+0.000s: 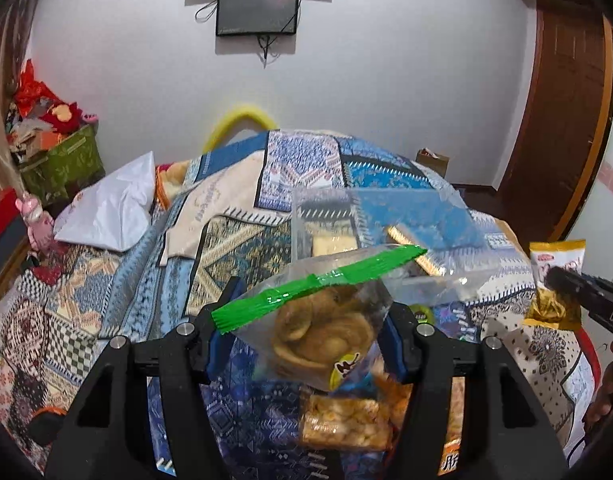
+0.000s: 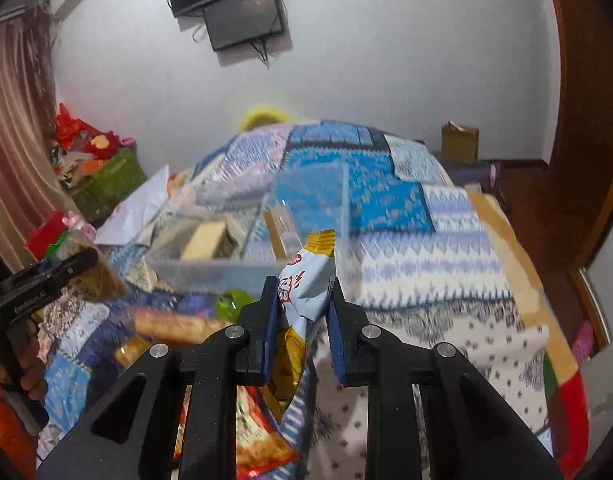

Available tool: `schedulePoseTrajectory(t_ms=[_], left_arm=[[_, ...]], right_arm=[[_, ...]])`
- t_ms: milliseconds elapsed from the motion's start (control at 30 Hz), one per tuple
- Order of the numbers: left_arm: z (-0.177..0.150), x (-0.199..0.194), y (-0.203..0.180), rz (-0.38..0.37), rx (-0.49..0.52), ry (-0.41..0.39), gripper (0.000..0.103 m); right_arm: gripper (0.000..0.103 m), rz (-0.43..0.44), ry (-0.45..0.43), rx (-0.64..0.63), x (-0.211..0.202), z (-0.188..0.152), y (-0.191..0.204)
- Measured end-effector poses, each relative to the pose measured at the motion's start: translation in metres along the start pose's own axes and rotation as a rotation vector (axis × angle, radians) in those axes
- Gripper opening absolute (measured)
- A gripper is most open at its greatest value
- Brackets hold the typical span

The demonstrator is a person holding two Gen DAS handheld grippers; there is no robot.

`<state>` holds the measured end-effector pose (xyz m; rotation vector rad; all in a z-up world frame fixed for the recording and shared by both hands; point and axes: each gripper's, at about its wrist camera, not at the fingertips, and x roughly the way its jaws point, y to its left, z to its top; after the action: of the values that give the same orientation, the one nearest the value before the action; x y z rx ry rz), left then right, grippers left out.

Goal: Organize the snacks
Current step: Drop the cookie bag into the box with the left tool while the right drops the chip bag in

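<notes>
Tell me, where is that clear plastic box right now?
The clear box sits on the patterned bedspread, just beyond both held snacks; in the left wrist view it is centre-right, behind the green-sealed bag.

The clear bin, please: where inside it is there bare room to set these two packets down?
The clear bin looks bare in its right half, beside the yellow packets at its left and middle. The bedspread in front of it is crowded with loose snacks.

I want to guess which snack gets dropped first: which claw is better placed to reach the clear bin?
Probably the left claw: its green-topped snack bag already hangs near the clear bin. The right claw, holding the white-and-gold packet, sits off to the side.
</notes>
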<state>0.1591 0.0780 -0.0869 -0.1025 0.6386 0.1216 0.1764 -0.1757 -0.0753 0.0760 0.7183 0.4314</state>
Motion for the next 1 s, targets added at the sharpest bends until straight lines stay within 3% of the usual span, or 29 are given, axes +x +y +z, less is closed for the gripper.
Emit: schedulePoseTrajectory(t_ms=[267,533,1000], left_arm=[[0.030,0.012,-0.013,-0.020,0.019,-0.039,0.060],[0.054,0.044,-0.021,-0.060,0.008,-0.023,0.060],[0.065,0.127,-0.048,-0.148,0.011,0.132,0.060]], right_arm=[[0.020,0.028,-0.056,-0.045,0.016,0.033,0.019],[0.020,0.041,-0.059,-0.068,0.044,0.052,0.026],[0.020,0.054,0.043,-0.126,0.101,0.059,0.028]])
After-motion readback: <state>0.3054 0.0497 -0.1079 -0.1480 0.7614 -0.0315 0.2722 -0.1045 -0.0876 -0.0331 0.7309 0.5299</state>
